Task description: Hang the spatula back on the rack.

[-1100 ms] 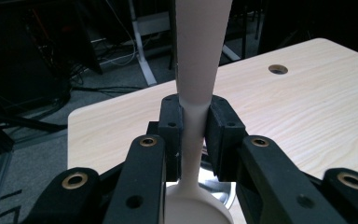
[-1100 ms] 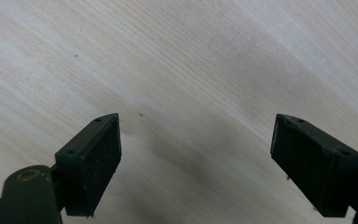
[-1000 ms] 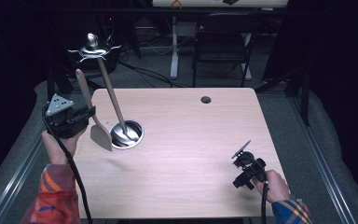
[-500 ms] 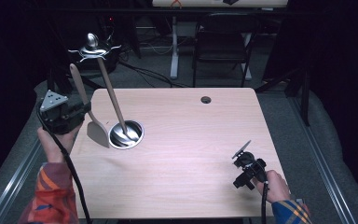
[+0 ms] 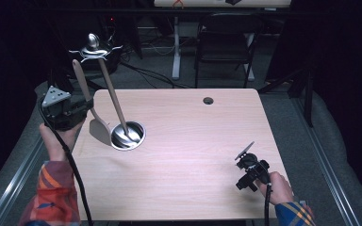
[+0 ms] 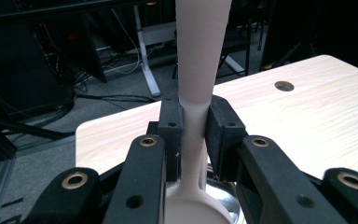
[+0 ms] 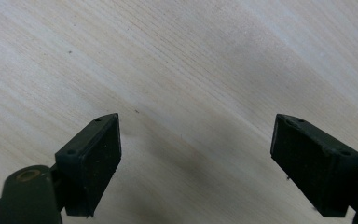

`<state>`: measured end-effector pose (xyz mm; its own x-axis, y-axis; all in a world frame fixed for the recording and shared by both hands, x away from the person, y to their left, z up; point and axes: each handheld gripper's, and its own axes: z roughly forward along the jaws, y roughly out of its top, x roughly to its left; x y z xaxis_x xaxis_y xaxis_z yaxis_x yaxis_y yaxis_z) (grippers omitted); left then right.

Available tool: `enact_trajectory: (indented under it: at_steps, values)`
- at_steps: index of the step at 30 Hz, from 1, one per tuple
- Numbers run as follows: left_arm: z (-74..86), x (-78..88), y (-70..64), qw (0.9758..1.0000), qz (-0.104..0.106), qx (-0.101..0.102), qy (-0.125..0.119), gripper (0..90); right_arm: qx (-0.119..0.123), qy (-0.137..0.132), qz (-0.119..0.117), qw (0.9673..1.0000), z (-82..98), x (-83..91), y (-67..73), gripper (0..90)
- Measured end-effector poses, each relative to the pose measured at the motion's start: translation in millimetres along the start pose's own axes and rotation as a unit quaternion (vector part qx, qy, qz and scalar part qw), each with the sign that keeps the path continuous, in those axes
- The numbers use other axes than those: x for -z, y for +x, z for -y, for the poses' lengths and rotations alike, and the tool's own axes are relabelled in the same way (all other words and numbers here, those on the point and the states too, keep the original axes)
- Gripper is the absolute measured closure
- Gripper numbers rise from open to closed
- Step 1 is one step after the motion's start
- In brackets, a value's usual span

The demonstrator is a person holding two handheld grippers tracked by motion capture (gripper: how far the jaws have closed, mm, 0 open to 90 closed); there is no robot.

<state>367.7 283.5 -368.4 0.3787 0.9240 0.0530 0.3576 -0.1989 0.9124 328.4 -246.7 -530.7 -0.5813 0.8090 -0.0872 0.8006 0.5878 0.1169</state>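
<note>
Cream plastic spatula (image 5: 90,104) is clamped at its neck by the left gripper (image 6: 193,128), handle up, long axis near upright, blade just left of the steel bowl (image 5: 128,135) and close to its rim. A metal ladle (image 5: 114,101) is leaned in that bowl, its handle slanting up and away. Well right of the bowl, the right gripper (image 7: 196,163) is held with jaws wide apart over bare table (image 5: 193,155), gripping nothing.
</note>
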Motion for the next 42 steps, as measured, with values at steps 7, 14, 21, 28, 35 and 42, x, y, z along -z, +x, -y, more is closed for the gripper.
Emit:
enact_trajectory:
  at_steps: [7, 14, 21, 28, 35, 42]
  values:
    - [-1.8, -4.0, 0.0, 1.0000, 0.000, 0.001, 0.005, 77.1, -0.009, -0.014, -0.001, 0.9999, 0.9, -2.4, 1.6, 15.7]
    - [-2.6, -7.1, 0.2, 0.9999, -0.001, -0.002, 0.011, 77.1, -0.009, -0.013, -0.001, 0.9999, 0.9, -2.8, 2.1, 15.7]
    - [-3.4, -9.6, -0.1, 0.9998, 0.000, -0.005, 0.018, 77.1, -0.009, -0.012, 0.000, 0.9999, 0.8, -2.1, 2.1, 15.7]
    - [-3.6, -12.2, 1.0, 0.9997, 0.005, -0.003, 0.023, 77.0, -0.008, -0.012, 0.000, 0.9999, 0.7, -1.8, 2.0, 15.7]
    - [-2.6, -14.3, 1.5, 0.9997, 0.013, -0.001, 0.020, 77.0, -0.008, -0.016, 0.000, 0.9998, 0.7, -0.7, 2.3, 15.7]
    - [2.4, -17.7, 4.2, 0.9994, 0.035, 0.001, -0.002, 76.5, -0.006, -0.015, 0.002, 0.9999, 0.8, -0.5, 2.6, 15.7]
